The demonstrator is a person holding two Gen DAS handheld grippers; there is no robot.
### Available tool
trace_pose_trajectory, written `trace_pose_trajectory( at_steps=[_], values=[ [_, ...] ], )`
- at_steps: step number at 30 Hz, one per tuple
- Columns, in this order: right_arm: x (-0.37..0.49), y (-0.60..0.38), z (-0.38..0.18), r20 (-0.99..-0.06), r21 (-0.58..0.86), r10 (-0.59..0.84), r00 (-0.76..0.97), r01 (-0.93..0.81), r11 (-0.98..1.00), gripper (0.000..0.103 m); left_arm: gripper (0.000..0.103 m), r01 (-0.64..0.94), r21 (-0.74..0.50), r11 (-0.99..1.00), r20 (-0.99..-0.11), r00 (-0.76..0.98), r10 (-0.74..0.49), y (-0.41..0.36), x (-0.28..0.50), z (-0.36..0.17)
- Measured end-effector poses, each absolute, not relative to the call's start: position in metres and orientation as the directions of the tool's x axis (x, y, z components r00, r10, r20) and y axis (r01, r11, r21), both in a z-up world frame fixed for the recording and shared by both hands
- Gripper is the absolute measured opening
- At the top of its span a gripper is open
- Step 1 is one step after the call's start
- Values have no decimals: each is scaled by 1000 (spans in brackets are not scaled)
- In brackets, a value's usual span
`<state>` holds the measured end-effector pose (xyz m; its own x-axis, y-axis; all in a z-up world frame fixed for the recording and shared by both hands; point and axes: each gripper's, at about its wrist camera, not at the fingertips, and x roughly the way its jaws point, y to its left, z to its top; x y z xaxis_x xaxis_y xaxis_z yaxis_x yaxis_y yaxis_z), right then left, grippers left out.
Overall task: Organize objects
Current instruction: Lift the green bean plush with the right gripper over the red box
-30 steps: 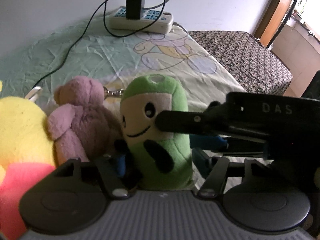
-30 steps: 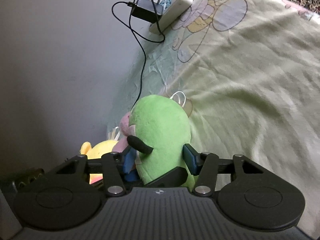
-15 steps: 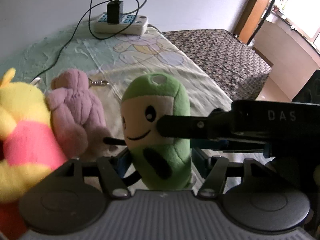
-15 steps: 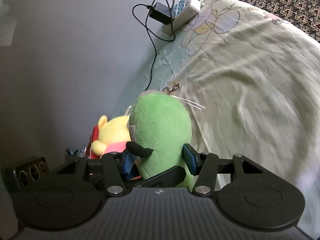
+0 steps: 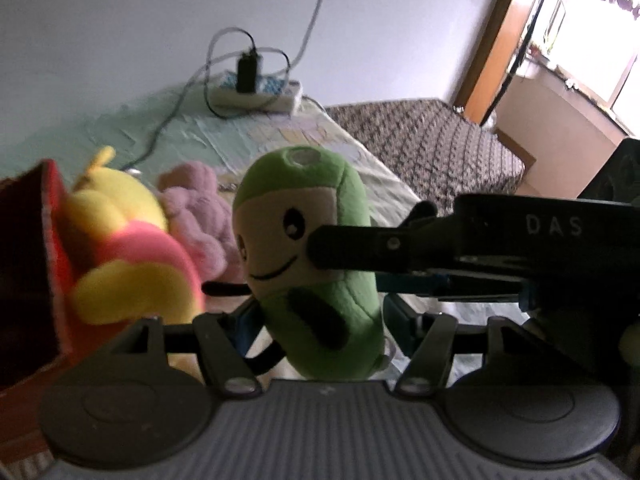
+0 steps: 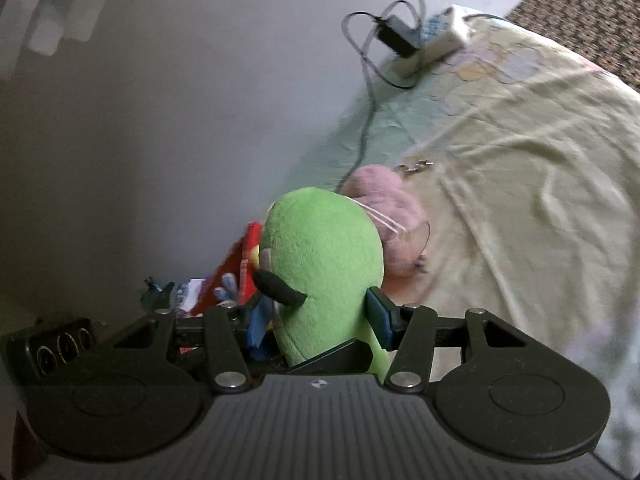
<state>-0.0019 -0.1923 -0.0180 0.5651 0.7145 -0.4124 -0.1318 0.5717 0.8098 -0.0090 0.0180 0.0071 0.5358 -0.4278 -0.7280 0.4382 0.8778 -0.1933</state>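
your right gripper [image 6: 318, 322] clamps the green plush [image 6: 324, 264] — upright. your left gripper [image 5: 320, 322] straddles it too; grip unclear.

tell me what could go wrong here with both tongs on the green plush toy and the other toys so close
Two risks, both judgement calls.

1. The left tongs and right tongs both flank the green plush. If the hands move apart, it could be tugged, twisted or dropped.

2. The pink plush and yellow plush lie just beside it. Swinging the green one toward the red box may knock them aside, or its thin black arm may snag.
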Motion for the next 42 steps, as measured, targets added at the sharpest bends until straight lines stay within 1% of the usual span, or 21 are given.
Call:
trace_pose_trajectory(
  at_steps=[6,12,18,25,32,34,40,42],
  values=[
    [-3,-156,2,-367,809,747,555,-205,550,54,66,404,-208,891,-673,602,-430,61,-20,33],
    [-3,-111,27,-330,788,777,536,-296,540,54,67,376,-195,906,-615,673,-412,101,-27,53],
    [5,-64,42,-332,752,786,522,-356,554,54,67,350,-154,924,-587,719,-371,138,-24,63],
    [24,-6,42,-396,711,774,495,-368,599,54,67,299,-181,937,-606,717,-345,185,-7,52],
    [37,38,29,-509,608,705,494,-374,700,54,67,263,-261,929,-661,653,-370,227,16,22],
    [42,49,24,-547,576,680,488,-370,729,54,67,252,-287,924,-679,627,-382,234,23,12],
    [54,68,8,-631,537,634,447,-338,773,54,67,212,-329,920,-725,567,-390,246,39,-9],
    [50,76,11,-656,483,606,450,-367,795,54,67,203,-345,916,-732,552,-398,251,42,-14]
  ],
)
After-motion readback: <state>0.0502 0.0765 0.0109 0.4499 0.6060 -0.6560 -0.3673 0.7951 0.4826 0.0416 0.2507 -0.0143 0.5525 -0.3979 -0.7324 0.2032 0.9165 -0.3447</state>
